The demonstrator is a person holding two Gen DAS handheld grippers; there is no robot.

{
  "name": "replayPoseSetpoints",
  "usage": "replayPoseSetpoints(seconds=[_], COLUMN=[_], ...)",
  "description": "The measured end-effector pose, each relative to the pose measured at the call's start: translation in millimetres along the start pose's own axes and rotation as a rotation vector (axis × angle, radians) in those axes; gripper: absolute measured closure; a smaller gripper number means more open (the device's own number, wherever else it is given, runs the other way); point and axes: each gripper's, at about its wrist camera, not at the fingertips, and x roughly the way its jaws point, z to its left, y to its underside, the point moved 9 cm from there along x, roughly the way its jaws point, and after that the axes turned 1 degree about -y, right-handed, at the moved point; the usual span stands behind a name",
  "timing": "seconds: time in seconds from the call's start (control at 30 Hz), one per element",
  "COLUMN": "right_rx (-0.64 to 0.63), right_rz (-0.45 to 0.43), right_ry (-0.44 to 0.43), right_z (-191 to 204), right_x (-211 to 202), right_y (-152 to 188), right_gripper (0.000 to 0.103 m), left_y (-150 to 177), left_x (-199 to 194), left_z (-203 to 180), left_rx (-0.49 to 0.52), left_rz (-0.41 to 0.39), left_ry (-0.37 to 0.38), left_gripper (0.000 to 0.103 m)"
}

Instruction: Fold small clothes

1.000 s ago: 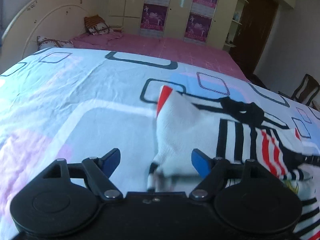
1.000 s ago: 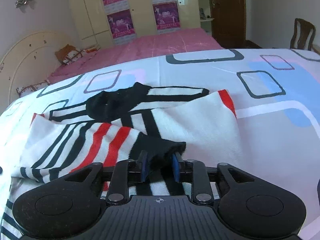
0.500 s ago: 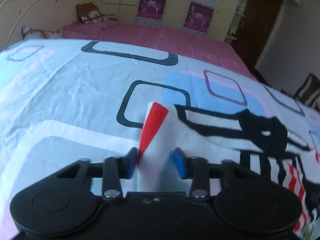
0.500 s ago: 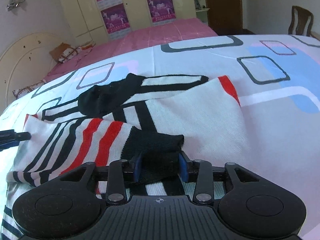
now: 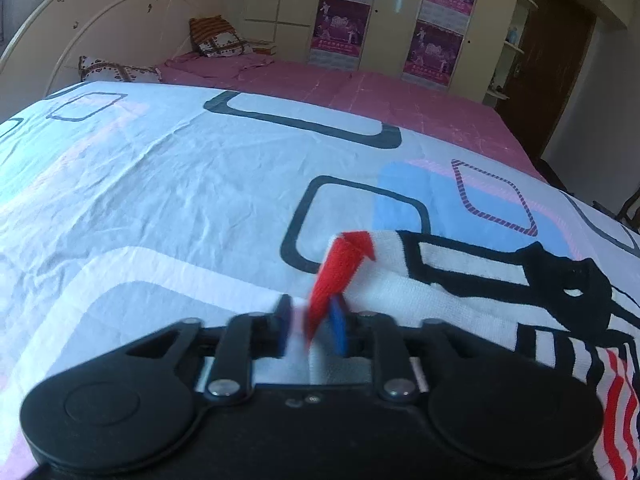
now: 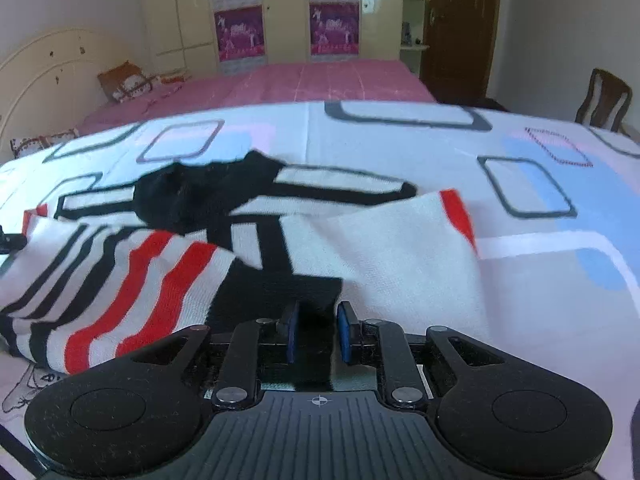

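A small white knit sweater (image 6: 384, 240) with black and red stripes and a black collar (image 6: 188, 192) lies on the patterned bedsheet (image 5: 160, 208). My left gripper (image 5: 311, 326) is shut on its red-edged sleeve cuff (image 5: 340, 268), which stands up between the blue pads. My right gripper (image 6: 316, 334) is shut on a black fold of the sweater (image 6: 304, 292) at the near edge. The sweater also shows at the right of the left wrist view (image 5: 480, 280).
The sheet covers the near part of a bed with a pink cover (image 6: 320, 80) behind it. Pillows (image 5: 120, 72) and a cream headboard (image 5: 100, 32) are at the far left. A wooden chair (image 6: 604, 100) and a dark door (image 6: 460, 20) are at the right.
My left gripper moved onto the red-edged cuff and closed on it, from wide open a second ago. My right gripper kept its hold on the black fold and shifted a little forward.
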Motion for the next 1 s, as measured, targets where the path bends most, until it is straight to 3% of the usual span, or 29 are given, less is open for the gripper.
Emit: replayPoseSetpoints(seconds=[0.1, 0.27, 0.33, 0.37, 0.57, 0.77, 1.0], right_rx=[0.029, -0.004, -0.011, -0.014, -0.060, -0.101, -0.140], right_rz=[-0.042, -0.065, -0.075, -0.083, -0.086, -0.045, 0.026], right_ry=[-0.002, -0.033, -0.043, -0.045, -0.075, -0.111, -0.074], right_z=[-5.4, 10.2, 16.9, 20.1, 42.3, 64.3, 51.6], right_x=[-11.3, -18.9, -20.9, -22.1, -21.6, -12.8, -2.8], right_y=[-7.9, -18.9, -21.2, -22.6, -26.6, -16.1, 11.4], right_gripper=[0.084, 0.081, 0.067, 0.055, 0.054, 0.054, 0.054], left_y=[-0.4, -4.5, -6.9, -7.8, -4.4, 28.6, 78.7], left_x=[-5.4, -21.8, -31.9, -38.3, -67.9, -82.6, -74.6], left_z=[1.8, -2.0, -8.0, -12.3, -40.8, -66.8, -51.9], left_rx=[0.002, 0.024, 0.052, 0.067, 0.123, 0.172, 0.204], left_rz=[0.005, -0.016, -0.038, -0.051, -0.076, -0.035, 0.052], left_ry=[-0.002, -0.015, -0.015, -0.010, 0.048, 0.112, 0.079], left_gripper=[0.071, 0.051, 0.043, 0.041, 0.040, 0.039, 0.036])
